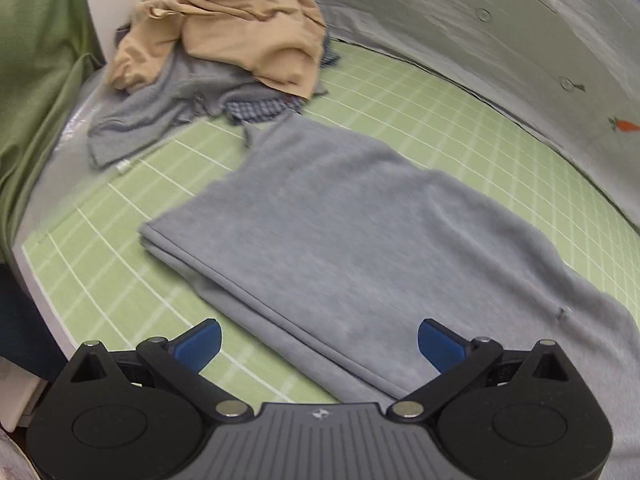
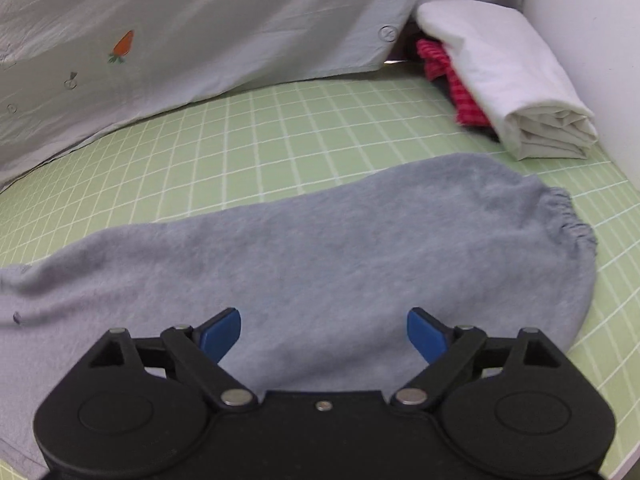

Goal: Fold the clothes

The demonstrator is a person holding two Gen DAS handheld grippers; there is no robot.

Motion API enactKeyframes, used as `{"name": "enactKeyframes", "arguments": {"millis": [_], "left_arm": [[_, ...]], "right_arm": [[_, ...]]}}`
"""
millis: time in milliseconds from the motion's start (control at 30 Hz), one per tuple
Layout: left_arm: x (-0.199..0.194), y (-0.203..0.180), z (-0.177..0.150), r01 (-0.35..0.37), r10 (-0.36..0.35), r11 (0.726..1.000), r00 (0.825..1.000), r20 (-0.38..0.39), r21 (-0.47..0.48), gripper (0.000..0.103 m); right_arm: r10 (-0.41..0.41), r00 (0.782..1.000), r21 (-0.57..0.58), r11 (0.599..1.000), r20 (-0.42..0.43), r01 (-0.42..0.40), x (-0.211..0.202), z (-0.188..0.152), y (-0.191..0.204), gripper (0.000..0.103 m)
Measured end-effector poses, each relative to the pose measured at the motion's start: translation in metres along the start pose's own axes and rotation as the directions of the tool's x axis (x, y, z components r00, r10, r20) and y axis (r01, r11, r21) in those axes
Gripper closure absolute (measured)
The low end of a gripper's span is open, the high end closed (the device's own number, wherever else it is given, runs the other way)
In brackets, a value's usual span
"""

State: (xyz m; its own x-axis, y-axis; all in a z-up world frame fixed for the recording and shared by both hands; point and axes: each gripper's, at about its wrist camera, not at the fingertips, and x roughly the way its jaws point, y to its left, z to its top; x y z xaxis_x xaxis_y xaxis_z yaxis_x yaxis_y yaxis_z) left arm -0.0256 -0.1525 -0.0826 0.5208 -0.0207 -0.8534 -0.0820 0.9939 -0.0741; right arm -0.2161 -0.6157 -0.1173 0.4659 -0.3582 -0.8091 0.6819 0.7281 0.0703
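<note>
**Grey pants laid flat, both grippers let go**

The grey sweatpants (image 1: 340,240) are spread on the green grid mat (image 1: 120,280), doubled over leg on leg, with the elastic waistband (image 2: 572,220) at the right end. The left gripper (image 1: 320,344) and right gripper (image 2: 324,332) are both held wide apart above the cloth, nothing pinched. Looks like one fold is done; next, an end probably needs to be grabbed and brought across. No readable writing is seen, only a small emblem on the left gripper's body and a carrot print (image 2: 122,46) on the grey sheet behind.

Left gripper (image 1: 319,342) — jaws spread wide, nothing between the blue pads, angled downward. Right gripper (image 2: 324,332) — likewise spread, empty, angled downward.
</note>
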Motion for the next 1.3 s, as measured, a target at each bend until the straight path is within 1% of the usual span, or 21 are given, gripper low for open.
{"name": "enactKeyframes", "arguments": {"millis": [100, 167, 233, 333, 467, 533, 567, 600, 700, 800, 833, 867, 900, 933, 967, 1000, 1067, 1133, 1200, 1300], "left_arm": [[0.007, 0.047, 0.026, -0.003, 0.004, 0.999, 1.000, 0.025, -0.046, 0.000], [0.015, 0.078, 0.040, -0.008, 0.010, 0.998, 0.999, 0.031, -0.062, 0.000], [0.025, 0.099, 0.055, -0.007, 0.009, 0.998, 1.000, 0.026, -0.055, 0.000], [0.041, 0.124, 0.078, -0.011, 0.012, 0.999, 1.000, 0.019, -0.042, 0.000], [0.062, 0.140, 0.108, 0.005, -0.004, 1.000, 1.000, 0.018, -0.020, 0.000], [0.076, 0.141, 0.122, 0.022, -0.022, 1.000, 1.000, 0.008, -0.015, 0.001], [0.082, 0.141, 0.129, 0.030, -0.030, 0.999, 1.000, 0.003, -0.013, 0.002], [0.090, 0.139, 0.136, 0.050, -0.050, 0.999, 0.999, -0.001, -0.005, 0.004], [0.109, 0.131, 0.151, 0.117, -0.117, 0.993, 0.993, -0.014, 0.021, 0.010], [0.124, 0.122, 0.159, 0.199, -0.198, 0.980, 0.980, -0.029, 0.034, 0.032], [0.128, 0.118, 0.162, 0.227, -0.226, 0.974, 0.973, -0.037, 0.026, 0.035], [0.132, 0.115, 0.164, 0.255, -0.254, 0.967, 0.966, -0.045, 0.018, 0.042], [0.135, 0.113, 0.167, 0.285, -0.285, 0.958, 0.957, -0.053, 0.007, 0.048], [0.139, 0.110, 0.168, 0.312, -0.312, 0.950, 0.948, -0.062, 0.001, 0.050], [0.142, 0.107, 0.169, 0.322, -0.321, 0.947, 0.944, -0.073, 0.005, 0.060], [0.146, 0.104, 0.171, 0.332, -0.329, 0.943, 0.940, -0.085, 0.010, 0.078], [0.154, 0.099, 0.174, 0.328, -0.323, 0.944, 0.940, -0.111, 0.038, 0.101], [0.156, 0.096, 0.179, 0.327, -0.320, 0.943, 0.943, -0.090, 0.065, 0.101], [0.154, 0.096, 0.189, 0.336, -0.332, 0.939, 0.942, -0.056, 0.074, 0.101], [0.155, 0.099, 0.208, 0.340, -0.340, 0.940, 0.940, -0.016, 0.041, 0.101]], "right_arm": [[0.019, 0.999, -0.011, 1.000, -0.036, -0.020, 0.012, -0.012, 0.056, 0.012], [0.017, 0.999, -0.031, 0.999, -0.037, -0.018, 0.021, -0.012, 0.090, 0.012], [0.012, 0.999, -0.043, 0.999, -0.035, -0.014, 0.031, -0.010, 0.123, 0.012], [-0.002, 0.999, -0.020, 1.000, -0.040, 0.001, 0.046, 0.000, 0.156, 0.012], [-0.046, 0.998, -0.013, 0.999, -0.041, 0.046, 0.068, 0.018, 0.188, 0.012], [-0.092, 0.995, -0.025, 0.995, -0.032, 0.092, 0.082, 0.026, 0.199, 0.012], [-0.122, 0.992, -0.029, 0.992, -0.027, 0.121, 0.088, 0.030, 0.203, 0.009], [-0.145, 0.989, -0.016, 0.989, -0.015, 0.144, 0.092, 0.034, 0.205, 0.008], [-0.202, 0.979, 0.021, 0.979, -0.014, 0.202, 0.094, 0.042, 0.205, 0.008], [-0.236, 0.972, 0.033, 0.971, -0.012, 0.236, 0.090, 0.042, 0.204, 0.008], [-0.246, 0.969, 0.030, 0.969, -0.015, 0.247, 0.088, 0.039, 0.204, 0.008], [-0.258, 0.966, 0.024, 0.966, -0.018, 0.259, 0.085, 0.036, 0.204, 0.008], [-0.267, 0.963, 0.020, 0.963, -0.022, 0.267, 0.081, 0.031, 0.204, 0.008], [-0.271, 0.962, 0.019, 0.962, -0.026, 0.272, 0.077, 0.027, 0.204, 0.008], [-0.275, 0.961, 0.019, 0.961, -0.031, 0.276, 0.074, 0.023, 0.204, 0.008], [-0.276, 0.960, 0.021, 0.961, -0.036, 0.277, 0.070, 0.019, 0.202, 0.008], [-0.278, 0.959, 0.027, 0.960, -0.049, 0.280, 0.063, 0.012, 0.200, 0.008], [-0.278, 0.959, 0.035, 0.959, -0.056, 0.280, 0.056, 0.006, 0.199, 0.008], [-0.280, 0.958, 0.042, 0.958, -0.058, 0.282, 0.049, 0.000, 0.197, 0.008], [-0.284, 0.957, 0.045, 0.957, -0.055, 0.287, 0.040, -0.006, 0.195, 0.008]]}}
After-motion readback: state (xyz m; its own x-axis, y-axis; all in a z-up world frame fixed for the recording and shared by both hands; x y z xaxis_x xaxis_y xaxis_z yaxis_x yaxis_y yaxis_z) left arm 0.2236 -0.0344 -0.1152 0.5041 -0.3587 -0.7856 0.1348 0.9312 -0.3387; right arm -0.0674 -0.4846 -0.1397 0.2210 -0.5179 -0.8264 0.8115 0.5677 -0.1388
